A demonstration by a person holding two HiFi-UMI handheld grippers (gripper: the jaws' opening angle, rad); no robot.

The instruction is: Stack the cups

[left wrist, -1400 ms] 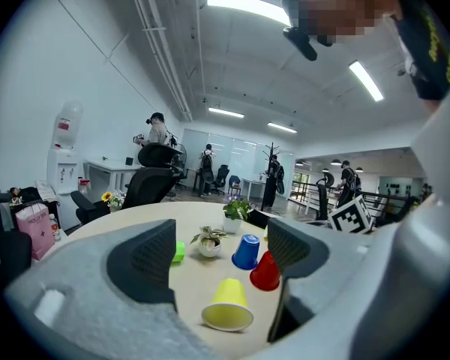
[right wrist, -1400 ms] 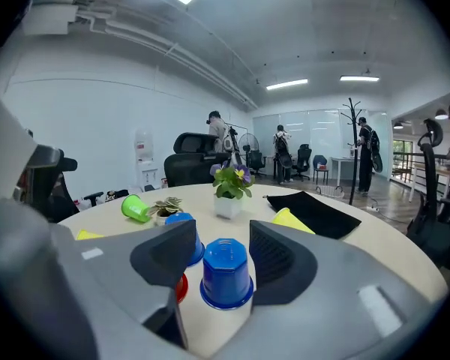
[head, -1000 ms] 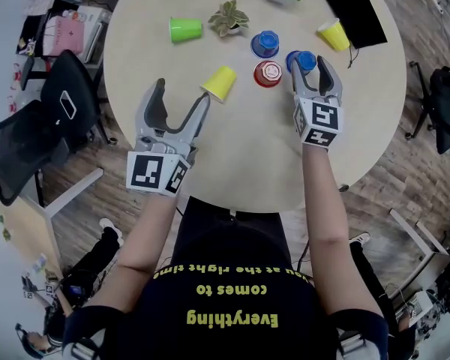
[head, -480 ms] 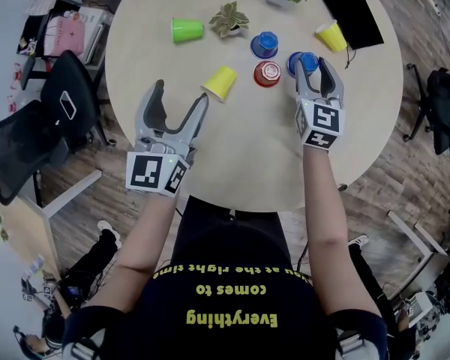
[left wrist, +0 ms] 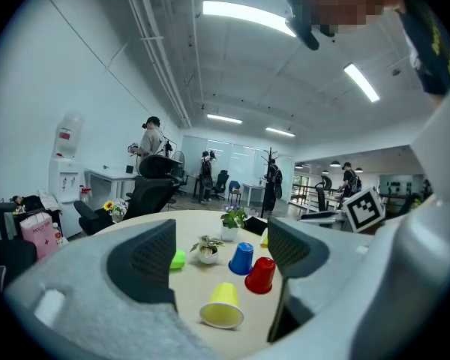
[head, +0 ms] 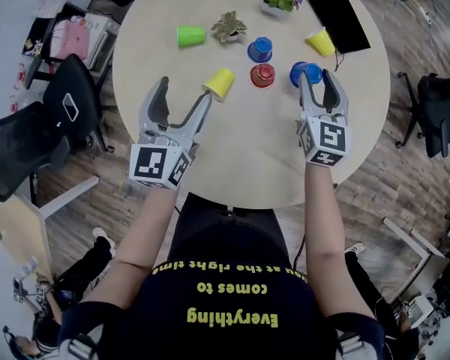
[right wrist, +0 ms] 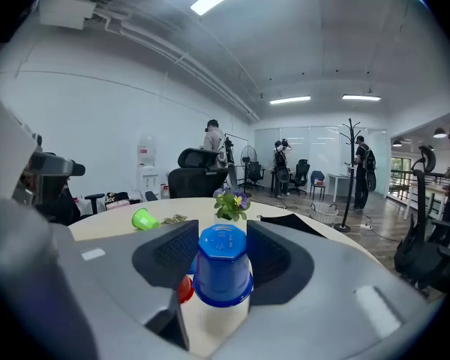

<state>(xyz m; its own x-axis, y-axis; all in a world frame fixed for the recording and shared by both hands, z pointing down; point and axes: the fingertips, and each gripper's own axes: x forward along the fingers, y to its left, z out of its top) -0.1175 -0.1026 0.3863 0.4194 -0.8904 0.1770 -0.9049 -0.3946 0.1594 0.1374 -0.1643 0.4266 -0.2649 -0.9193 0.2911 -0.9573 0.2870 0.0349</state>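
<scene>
Between the jaws of the right gripper (right wrist: 219,252), just closed in, an upside-down blue cup (right wrist: 223,268) sits clamped, seemingly lifted for stacking; the left gripper (left wrist: 223,244) waits open, empty.

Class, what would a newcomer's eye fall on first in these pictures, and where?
The blue cup, upside down, gripped by the right gripper whose jaws have just been closing, at the round table's right side. Then the open left gripper, empty, pointing at a yellow cup lying on its side.
</scene>
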